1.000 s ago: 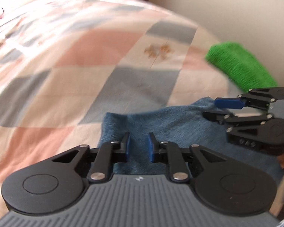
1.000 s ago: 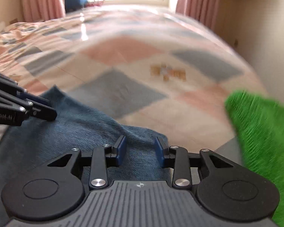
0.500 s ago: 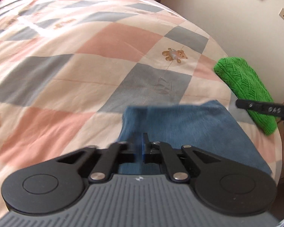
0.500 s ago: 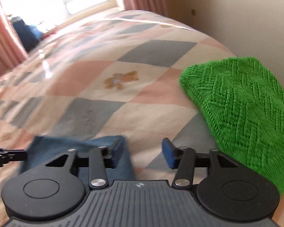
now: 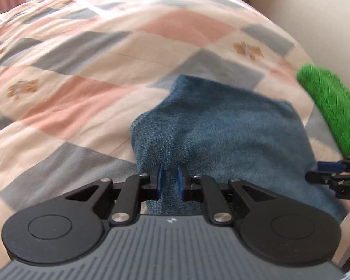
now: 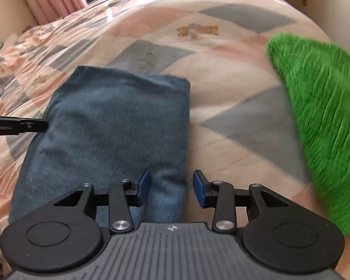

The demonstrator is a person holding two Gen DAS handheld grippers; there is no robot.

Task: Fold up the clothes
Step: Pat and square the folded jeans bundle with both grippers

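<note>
The blue garment [image 6: 114, 126] lies flat on the bed [image 6: 221, 74], folded into a rough rectangle. In the right wrist view it fills the centre-left of the frame, with its far edge toward the upper middle. In the left wrist view it [image 5: 221, 130] occupies the centre and right. Its flat, squared form suggests that the main folds are complete and only settling remains.

The left gripper [image 5: 169, 185] sits at the lower centre of its view, over the near left corner of the garment. Its jaws stand a narrow gap apart. Cloth shows in that gap, but whether the pads [image 5: 159, 182] pinch it or merely straddle it cannot be told. This placement suits holding or releasing a corner while the fold sets.

The right gripper [image 6: 171, 187] sits at the lower centre of its view, jaws wide apart and holding nothing. It straddles the near right edge of the garment, a position suited to releasing or re-gripping that edge.

A green knitted item [image 6: 322, 116] lies at the right edge of the frame, apart from the blue garment. It is probably either the next piece or one already finished.

The patchwork cover of the bed gives a broad, soft working surface.
</note>
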